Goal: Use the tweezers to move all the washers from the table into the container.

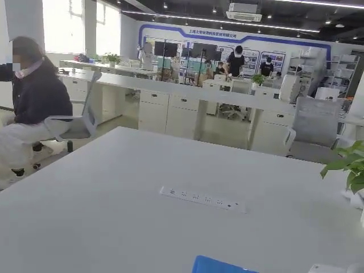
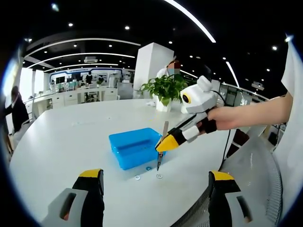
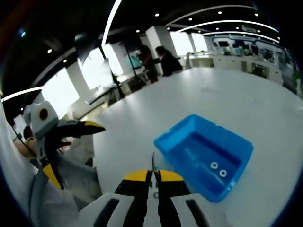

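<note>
A blue container (image 2: pixel 135 147) sits on the white table, with three small washers (image 2: pixel 137 178) lying on the tabletop just in front of it. My right gripper (image 3: pixel 154 176) is shut on the tweezers (image 3: pixel 153 163). In the left gripper view those tweezers (image 2: pixel 163 139) point down, their tip just above one washer (image 2: pixel 159 176). Two washers (image 3: pixel 214 165) lie inside the container (image 3: pixel 203 158). My left gripper (image 2: pixel 155 174) is held open and wide, back from the washers, with nothing between its fingers. The left gripper (image 3: pixel 78 127) also appears at the left of the right gripper view.
A potted plant (image 2: pixel 165 90) stands behind the container. A power strip (image 1: pixel 203 199) is set into the table (image 1: pixel 85 205), and the container's blue edge (image 1: pixel 213 264) peeks in at the bottom. A person (image 1: pixel 31 96) sits at the far left; desks and chairs stand beyond.
</note>
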Available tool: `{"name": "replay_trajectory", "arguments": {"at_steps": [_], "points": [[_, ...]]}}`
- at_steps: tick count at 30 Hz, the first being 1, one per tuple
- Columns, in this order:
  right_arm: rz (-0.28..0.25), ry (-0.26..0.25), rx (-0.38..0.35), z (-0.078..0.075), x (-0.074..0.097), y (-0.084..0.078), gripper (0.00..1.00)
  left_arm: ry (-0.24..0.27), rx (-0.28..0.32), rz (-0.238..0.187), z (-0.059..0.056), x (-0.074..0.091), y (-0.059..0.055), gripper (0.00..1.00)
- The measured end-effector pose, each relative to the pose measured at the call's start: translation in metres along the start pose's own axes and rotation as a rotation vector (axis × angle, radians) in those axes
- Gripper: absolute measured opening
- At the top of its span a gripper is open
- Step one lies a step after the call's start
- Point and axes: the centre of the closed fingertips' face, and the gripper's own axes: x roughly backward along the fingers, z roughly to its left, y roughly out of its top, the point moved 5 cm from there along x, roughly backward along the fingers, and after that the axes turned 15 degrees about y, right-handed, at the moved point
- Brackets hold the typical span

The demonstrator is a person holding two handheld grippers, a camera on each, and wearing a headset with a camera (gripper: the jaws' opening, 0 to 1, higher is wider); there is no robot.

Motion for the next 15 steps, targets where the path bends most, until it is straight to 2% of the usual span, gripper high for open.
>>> {"name": "replay_trajectory", "arguments": {"at_steps": [3, 8, 11, 13, 14, 15], "points": [[0.032, -0.003, -0.01, -0.003, -0.005, -0.01, 0.03, 0.001, 0.001, 0.0, 0.0, 0.0, 0.0, 0.93], [0.066, -0.01, -0.009, -0.006, -0.008, -0.017, 0.03, 0.0, -0.001, 0.002, 0.0, 0.0, 0.0, 0.93], [0.068, -0.01, 0.006, -0.005, -0.009, -0.016, 0.04, 0.001, -0.004, 0.004, 0.0, 0.0, -0.001, 0.93], [0.085, -0.005, 0.031, -0.001, -0.011, -0.016, 0.04, 0.001, -0.006, 0.005, 0.0, 0.0, -0.001, 0.93], [0.11, 0.01, 0.048, 0.002, -0.013, -0.017, 0.04, 0.001, -0.007, 0.006, 0.0, 0.0, -0.001, 0.93], [0.104, 0.014, 0.073, 0.005, -0.015, -0.016, 0.03, 0.0, -0.006, 0.006, 0.0, 0.0, -0.001, 0.93]]}}
